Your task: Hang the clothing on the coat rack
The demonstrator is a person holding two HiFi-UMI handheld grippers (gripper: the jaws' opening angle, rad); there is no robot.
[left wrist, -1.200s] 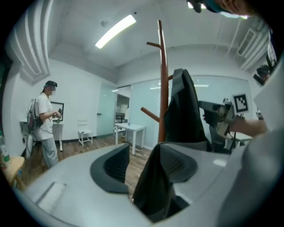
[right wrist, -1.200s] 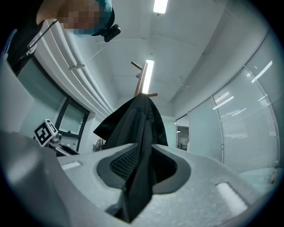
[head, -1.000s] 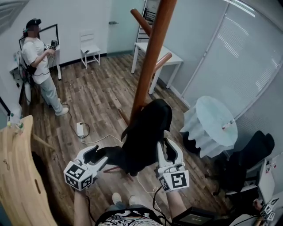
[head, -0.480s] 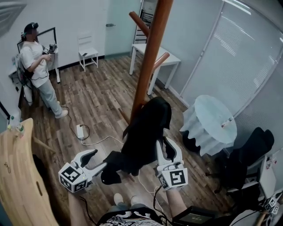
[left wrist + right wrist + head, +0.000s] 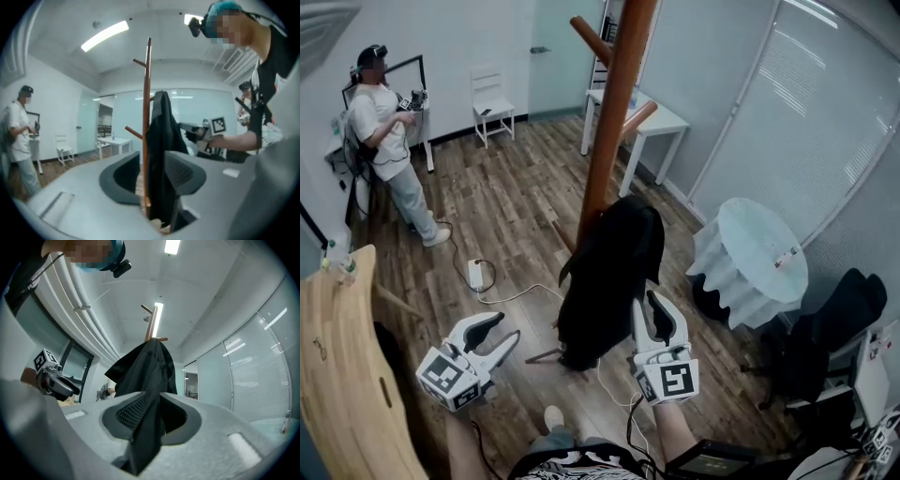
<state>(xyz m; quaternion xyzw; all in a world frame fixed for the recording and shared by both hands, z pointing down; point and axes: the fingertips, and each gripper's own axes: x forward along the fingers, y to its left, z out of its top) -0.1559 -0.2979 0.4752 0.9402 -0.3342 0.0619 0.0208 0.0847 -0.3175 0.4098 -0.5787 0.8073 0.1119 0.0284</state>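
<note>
A black garment (image 5: pixel 609 281) hangs from the brown wooden coat rack (image 5: pixel 605 159) and drapes down along its pole. My right gripper (image 5: pixel 652 305) stands at the garment's lower right edge. In the right gripper view a fold of the black garment (image 5: pixel 143 376) runs through the gap of the right gripper (image 5: pixel 152 411), whose jaws stand wide and do not press it. My left gripper (image 5: pixel 495 330) is low at the left, apart from the cloth; its jaws are closing with nothing between them. In the left gripper view the rack (image 5: pixel 146 117) and garment (image 5: pixel 161 154) show beyond the jaws.
A person (image 5: pixel 389 141) stands at the far left by the wall. A white chair (image 5: pixel 492 98) and a white table (image 5: pixel 637 117) are at the back. A round clothed table (image 5: pixel 750 258) and a black office chair (image 5: pixel 825 328) are on the right. A power strip (image 5: pixel 475 275) with cables lies on the floor.
The left gripper has let go of the garment's lower part and drawn back to the left. The freed cloth now hangs straight down along the pole. The right gripper has barely moved.
</note>
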